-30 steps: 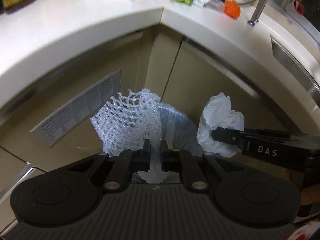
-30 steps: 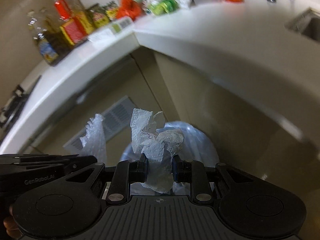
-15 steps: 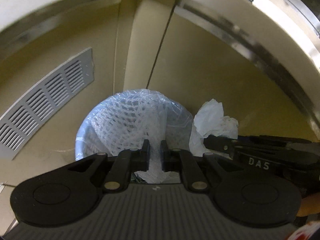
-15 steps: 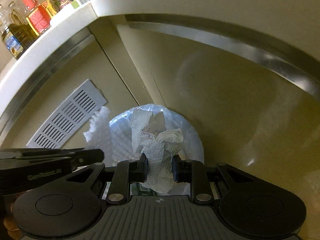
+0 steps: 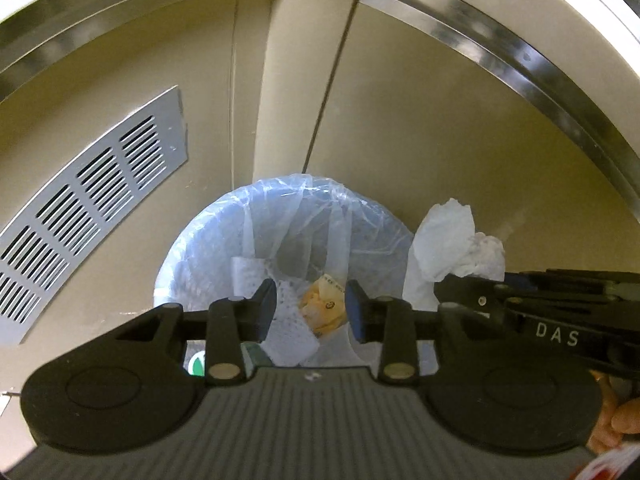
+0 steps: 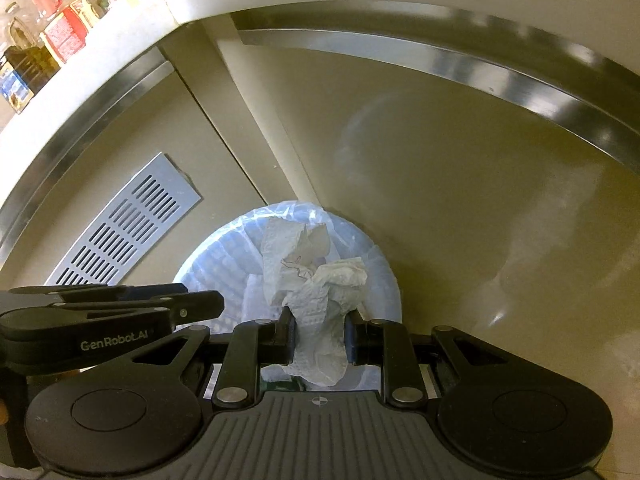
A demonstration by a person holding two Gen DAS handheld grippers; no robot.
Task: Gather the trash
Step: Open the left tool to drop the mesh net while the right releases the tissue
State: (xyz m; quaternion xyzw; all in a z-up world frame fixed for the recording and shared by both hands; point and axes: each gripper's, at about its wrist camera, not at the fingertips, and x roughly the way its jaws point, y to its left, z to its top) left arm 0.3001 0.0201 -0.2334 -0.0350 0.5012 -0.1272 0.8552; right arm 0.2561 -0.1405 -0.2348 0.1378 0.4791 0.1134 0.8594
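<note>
A round bin [image 5: 180, 256] lined with a pale blue plastic bag stands on the floor in the cabinet corner. My left gripper [image 5: 311, 308] hangs over its mouth with the jaws opening and nothing between them. The white foam net [image 5: 290, 328] lies loose inside the bin beside a yellow wrapper [image 5: 324, 308]. My right gripper [image 6: 320, 336] is shut on a crumpled white paper towel [image 6: 316, 292] above the bin [image 6: 384, 276]. That towel [image 5: 448, 240] and the right gripper [image 5: 452, 288] show at the right of the left wrist view, and the left gripper [image 6: 212, 304] reaches in from the left of the right wrist view.
A grey vent grille [image 5: 88, 208] is set in the cabinet panel left of the bin. Cabinet doors rise close behind the bin under a metal-edged counter. Bottles [image 6: 48, 28] stand on the counter at top left. A person's hand [image 5: 624, 420] holds the right gripper.
Both grippers sank from counter height down over the bin. The left jaws parted and the foam net dropped out of them into the bin. The right gripper kept the paper towel.
</note>
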